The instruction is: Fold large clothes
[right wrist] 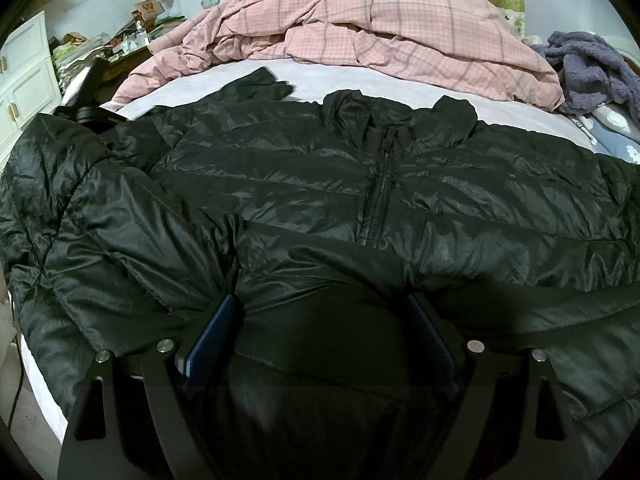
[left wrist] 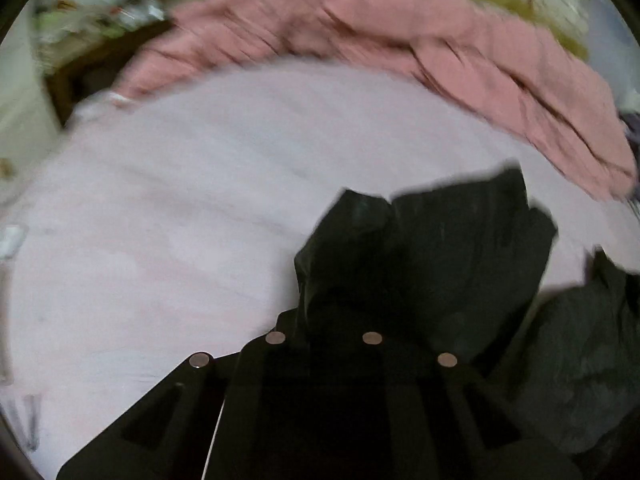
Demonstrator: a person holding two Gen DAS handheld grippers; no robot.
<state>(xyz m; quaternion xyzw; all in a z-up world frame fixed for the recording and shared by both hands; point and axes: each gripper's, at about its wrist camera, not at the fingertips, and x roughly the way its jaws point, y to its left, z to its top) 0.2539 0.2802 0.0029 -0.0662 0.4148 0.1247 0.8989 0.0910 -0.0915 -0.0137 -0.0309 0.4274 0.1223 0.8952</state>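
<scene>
Black quilted puffer jacket spread front-up across lilac bedsheet, zipper closed, collar toward pink plaid duvet. Right gripper spread wide, blue pads flanking bunched hem. Left gripper clenched on jacket sleeve, lifted over sheet; view blurred. Purple fleece blanket at far right. Cluttered desk beyond bed at left.

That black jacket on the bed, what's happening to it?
Someone is folding the black puffer jacket with a gripper tool in each hand. It lies spread out, front up and zipped, on the bed. The left gripper is shut on a sleeve end, held above the sheet. The right gripper has hem fabric between its fingers. No fold shows yet.
</scene>
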